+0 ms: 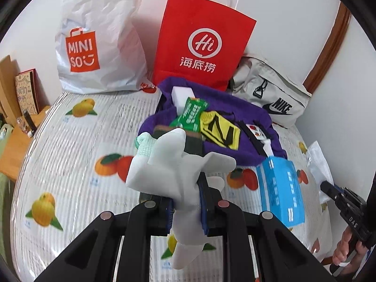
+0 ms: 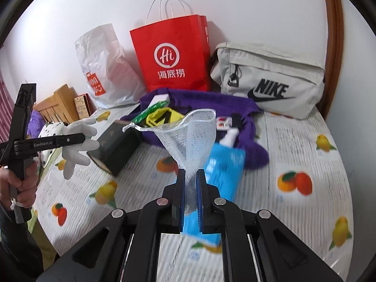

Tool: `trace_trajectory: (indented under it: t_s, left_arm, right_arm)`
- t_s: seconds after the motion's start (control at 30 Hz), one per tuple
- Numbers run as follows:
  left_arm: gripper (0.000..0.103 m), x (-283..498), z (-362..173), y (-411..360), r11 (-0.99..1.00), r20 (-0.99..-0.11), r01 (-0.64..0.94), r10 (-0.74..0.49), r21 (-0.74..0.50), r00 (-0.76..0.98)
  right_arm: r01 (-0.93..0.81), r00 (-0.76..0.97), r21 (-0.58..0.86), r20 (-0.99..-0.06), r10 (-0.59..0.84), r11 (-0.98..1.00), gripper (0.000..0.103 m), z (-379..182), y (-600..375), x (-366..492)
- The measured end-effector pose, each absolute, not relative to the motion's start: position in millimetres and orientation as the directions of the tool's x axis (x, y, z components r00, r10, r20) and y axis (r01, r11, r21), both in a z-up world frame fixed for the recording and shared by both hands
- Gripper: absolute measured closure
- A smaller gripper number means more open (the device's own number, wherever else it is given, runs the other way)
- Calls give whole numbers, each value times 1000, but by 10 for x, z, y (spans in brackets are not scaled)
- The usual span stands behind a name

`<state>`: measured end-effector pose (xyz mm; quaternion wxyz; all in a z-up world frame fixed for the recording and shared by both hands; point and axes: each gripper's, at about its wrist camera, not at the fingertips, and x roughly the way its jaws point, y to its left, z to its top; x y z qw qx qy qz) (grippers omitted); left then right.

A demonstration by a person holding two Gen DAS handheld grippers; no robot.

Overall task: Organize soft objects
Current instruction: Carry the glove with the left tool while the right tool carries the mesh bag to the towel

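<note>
My left gripper (image 1: 188, 188) is shut on a white glove (image 1: 169, 162), which hangs above the fruit-print bed sheet (image 1: 70, 155). In the right wrist view the left gripper (image 2: 82, 138) shows at the left with the glove (image 2: 77, 150) drooping from it. A white mesh drawstring pouch (image 2: 190, 134) is pinched in my shut right gripper (image 2: 190, 176) and stands up above the fingers. The right gripper (image 1: 323, 185) and pouch (image 1: 317, 162) also appear at the right edge of the left wrist view. Behind both lies a purple cloth (image 2: 235, 103).
On and around the purple cloth (image 1: 246, 145) lie a green packet (image 1: 190, 115), a yellow item (image 1: 221, 129), a dark box (image 2: 115, 145), a spray bottle (image 2: 230, 136) and a blue pack (image 2: 223, 171). Against the wall stand a white plastic bag (image 1: 98, 40), a red paper bag (image 1: 202, 42) and a grey Nike bag (image 2: 270, 77).
</note>
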<state>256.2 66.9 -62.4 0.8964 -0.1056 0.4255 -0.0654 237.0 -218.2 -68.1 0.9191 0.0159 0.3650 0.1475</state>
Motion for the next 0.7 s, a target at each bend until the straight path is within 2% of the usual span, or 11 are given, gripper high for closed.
trace_trajectory:
  t_s: [0.7]
  left_arm:
    - [86,3439,-602,577,968,-755,62,-228,-242,615]
  right_arm:
    - [-211,705,104,-673,225,972,94,-700,-2300,3502]
